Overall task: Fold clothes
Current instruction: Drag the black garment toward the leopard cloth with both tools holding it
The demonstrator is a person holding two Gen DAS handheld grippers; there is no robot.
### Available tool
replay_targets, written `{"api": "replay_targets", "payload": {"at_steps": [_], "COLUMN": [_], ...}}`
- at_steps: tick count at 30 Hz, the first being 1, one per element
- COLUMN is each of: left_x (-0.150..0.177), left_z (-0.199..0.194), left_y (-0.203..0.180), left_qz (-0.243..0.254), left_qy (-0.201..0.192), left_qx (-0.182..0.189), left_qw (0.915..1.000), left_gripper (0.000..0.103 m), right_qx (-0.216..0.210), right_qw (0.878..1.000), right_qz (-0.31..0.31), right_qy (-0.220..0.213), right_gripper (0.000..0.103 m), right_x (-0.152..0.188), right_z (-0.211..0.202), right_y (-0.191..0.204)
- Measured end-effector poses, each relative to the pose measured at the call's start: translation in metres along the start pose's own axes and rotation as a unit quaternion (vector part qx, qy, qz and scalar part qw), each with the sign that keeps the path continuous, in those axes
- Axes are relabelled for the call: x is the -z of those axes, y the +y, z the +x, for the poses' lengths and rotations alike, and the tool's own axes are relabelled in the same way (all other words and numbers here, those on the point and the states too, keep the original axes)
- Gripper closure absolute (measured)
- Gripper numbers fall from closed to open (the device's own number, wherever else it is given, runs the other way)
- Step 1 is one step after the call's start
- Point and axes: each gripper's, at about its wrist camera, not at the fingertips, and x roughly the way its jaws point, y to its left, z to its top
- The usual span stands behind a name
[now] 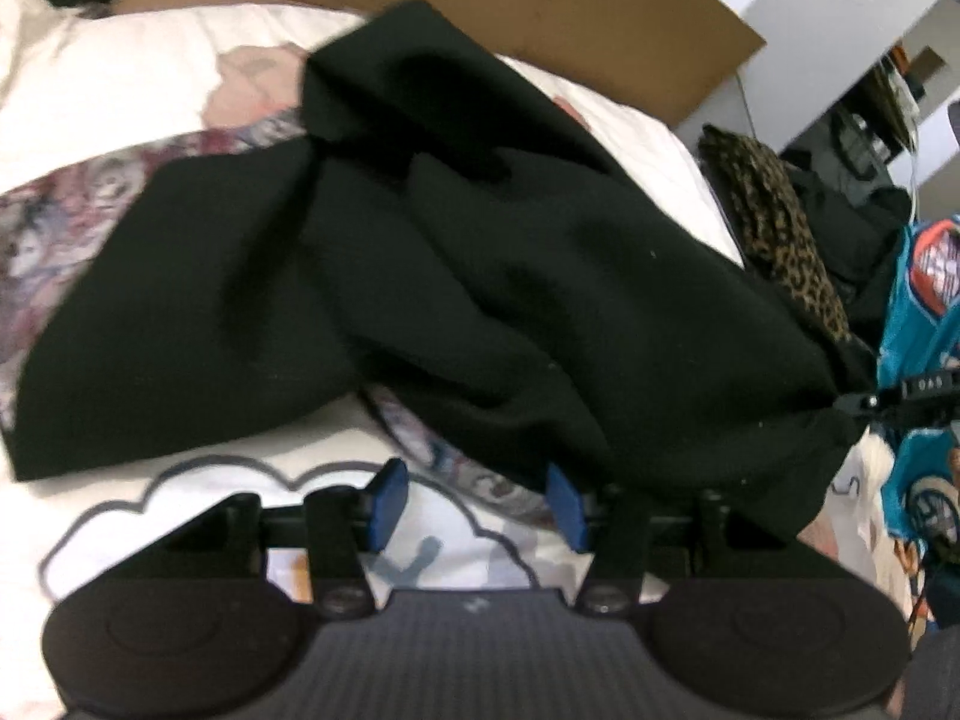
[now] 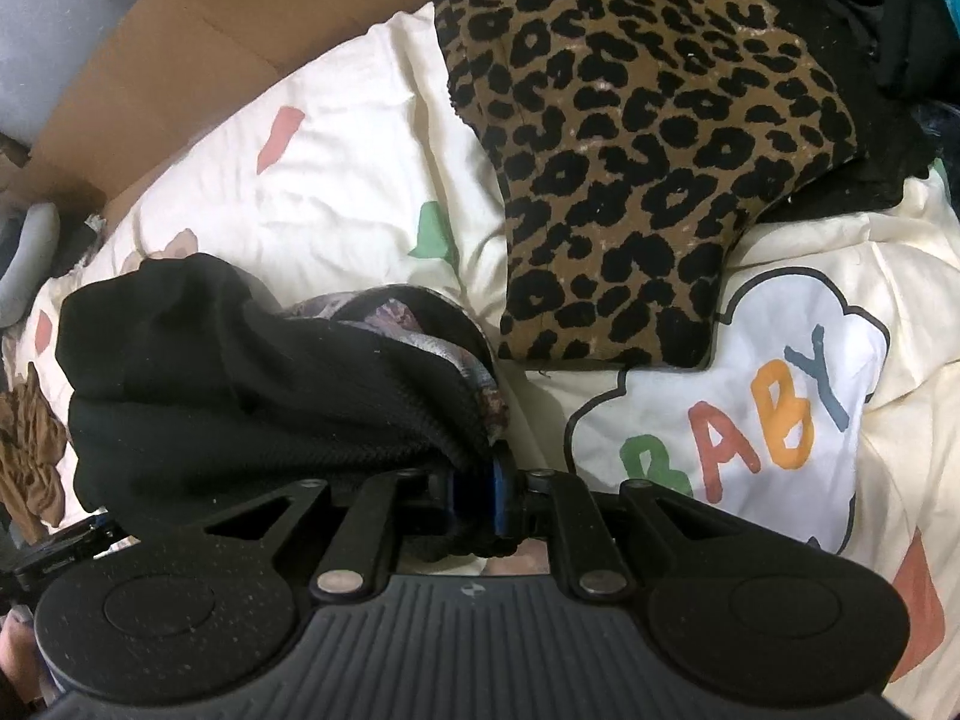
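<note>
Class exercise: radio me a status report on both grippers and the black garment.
Right gripper clamped on black garment hem. Left gripper open, empty. Leopard-print piece lies alongside.

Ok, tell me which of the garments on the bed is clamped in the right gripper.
The black garment: its edge is pinched in the right gripper. The leopard-print garment lies untouched further up the bed.

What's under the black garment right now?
The black garment lies on a cream printed bedsheet, with a multicoloured patterned cloth showing at its edges. How far that cloth reaches underneath is covered.
</note>
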Motion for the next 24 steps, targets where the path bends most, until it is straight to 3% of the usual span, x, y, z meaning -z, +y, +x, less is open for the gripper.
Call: {"api": "replay_targets", "payload": {"at_steps": [8, 11, 14, 19, 21, 22, 23, 24], "left_x": [-0.007, -0.009, -0.007, -0.003, -0.003, -0.002, -0.003, -0.004], "left_z": [0.013, 0.016, 0.018, 0.015, 0.014, 0.015, 0.015, 0.013], "left_y": [0.003, 0.002, 0.004, 0.009, 0.01, 0.012, 0.012, 0.012], "left_qz": [-0.008, -0.017, -0.045, -0.076, -0.079, -0.08, -0.083, -0.086], "left_qy": [0.007, 0.007, 0.006, 0.012, 0.013, 0.015, 0.02, 0.021], "left_qx": [0.007, 0.014, 0.032, 0.051, 0.056, 0.066, 0.075, 0.075], "left_qw": [0.9999, 0.9997, 0.9985, 0.9957, 0.9952, 0.9945, 0.9935, 0.9932], "left_gripper": [0.037, 0.037, 0.047, 0.047, 0.055, 0.08, 0.091, 0.092], "right_qx": [0.01, 0.012, 0.011, 0.002, 0.0, 0.0, -0.001, -0.002], "right_qw": [1.0, 1.0, 1.0, 1.0, 1.0, 1.0, 1.0, 1.0], "right_qz": [0.001, 0.0, 0.0, 0.002, -0.005, -0.011, -0.017, -0.023], "right_qy": [0.011, 0.022, 0.02, 0.011, 0.006, 0.004, 0.004, 0.004], "right_gripper": [0.078, 0.076, 0.075, 0.074, 0.074, 0.074, 0.078, 0.083], "right_x": [0.003, 0.006, 0.008, 0.006, 0.006, 0.007, 0.007, 0.007], "right_z": [0.017, 0.027, 0.034, 0.04, 0.041, 0.041, 0.041, 0.04], "right_y": [-0.003, -0.003, -0.004, -0.006, -0.005, -0.004, -0.003, -0.002]}}
